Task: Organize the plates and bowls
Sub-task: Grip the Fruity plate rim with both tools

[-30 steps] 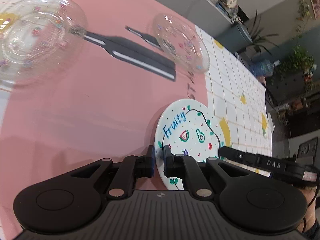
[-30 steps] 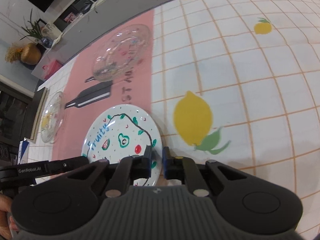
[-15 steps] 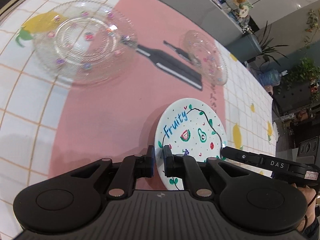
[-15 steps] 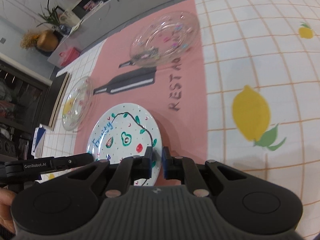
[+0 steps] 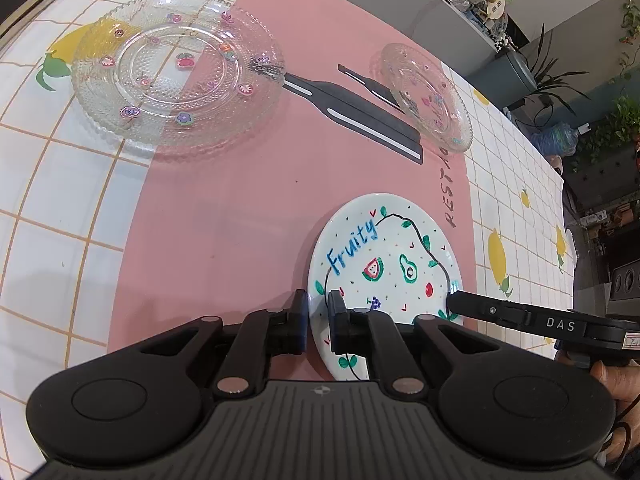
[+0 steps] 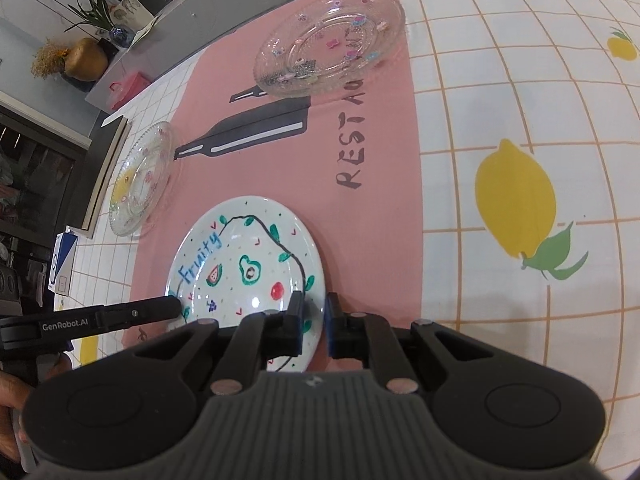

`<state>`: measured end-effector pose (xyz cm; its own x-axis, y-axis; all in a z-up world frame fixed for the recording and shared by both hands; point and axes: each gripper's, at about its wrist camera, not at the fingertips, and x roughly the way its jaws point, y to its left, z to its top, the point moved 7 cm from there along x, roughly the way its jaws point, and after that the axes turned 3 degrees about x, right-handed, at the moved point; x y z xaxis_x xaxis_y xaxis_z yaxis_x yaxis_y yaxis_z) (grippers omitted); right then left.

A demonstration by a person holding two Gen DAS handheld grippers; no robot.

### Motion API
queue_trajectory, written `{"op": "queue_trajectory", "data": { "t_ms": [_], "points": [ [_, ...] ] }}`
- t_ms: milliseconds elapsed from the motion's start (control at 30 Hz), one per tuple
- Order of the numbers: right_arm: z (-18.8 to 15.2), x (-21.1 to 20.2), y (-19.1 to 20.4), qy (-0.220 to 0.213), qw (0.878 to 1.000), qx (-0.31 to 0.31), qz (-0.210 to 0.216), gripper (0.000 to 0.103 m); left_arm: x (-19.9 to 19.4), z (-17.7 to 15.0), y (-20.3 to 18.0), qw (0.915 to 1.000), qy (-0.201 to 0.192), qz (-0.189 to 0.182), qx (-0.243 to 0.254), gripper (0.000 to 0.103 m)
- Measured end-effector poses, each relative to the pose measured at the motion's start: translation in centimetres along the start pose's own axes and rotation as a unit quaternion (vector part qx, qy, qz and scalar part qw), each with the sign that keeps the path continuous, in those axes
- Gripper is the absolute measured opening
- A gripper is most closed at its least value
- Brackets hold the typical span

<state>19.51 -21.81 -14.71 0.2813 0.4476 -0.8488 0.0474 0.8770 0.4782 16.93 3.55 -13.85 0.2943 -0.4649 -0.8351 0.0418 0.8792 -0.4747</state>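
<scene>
Both grippers clamp the white fruit-painted plate over the pink runner: left gripper on its 7 o'clock rim, right gripper on its 5 o'clock rim in the right wrist view.

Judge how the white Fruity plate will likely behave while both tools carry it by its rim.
The Fruity plate looks like glazed ceramic, so probably stiff and fragile if dropped. Its glossy highlight suggests a slippery rim. The left tool and right tool pinch opposite edges, so uneven lifting could tilt it.
</scene>
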Motion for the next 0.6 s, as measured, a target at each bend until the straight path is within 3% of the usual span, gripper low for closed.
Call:
{"op": "queue_trajectory", "data": {
  "t_ms": [433,500,600],
  "points": [
    [0.11,0.23,-0.03,0.01,1.0,0.003,0.0,0.009,0.16,-0.33,-0.32,0.9999,0.013,0.005,0.005,0.012],
    [0.16,0.33,0.06,0.013,1.0,0.003,0.003,0.012,0.18,-0.28,-0.34,0.9998,0.016,0.005,0.005,0.012],
    [0.16,0.38,0.22,0.017,1.0,-0.005,-0.001,0.014,-0.34,0.08,-0.6,0.9988,0.011,0.038,0.027,0.018]
  ]
}}
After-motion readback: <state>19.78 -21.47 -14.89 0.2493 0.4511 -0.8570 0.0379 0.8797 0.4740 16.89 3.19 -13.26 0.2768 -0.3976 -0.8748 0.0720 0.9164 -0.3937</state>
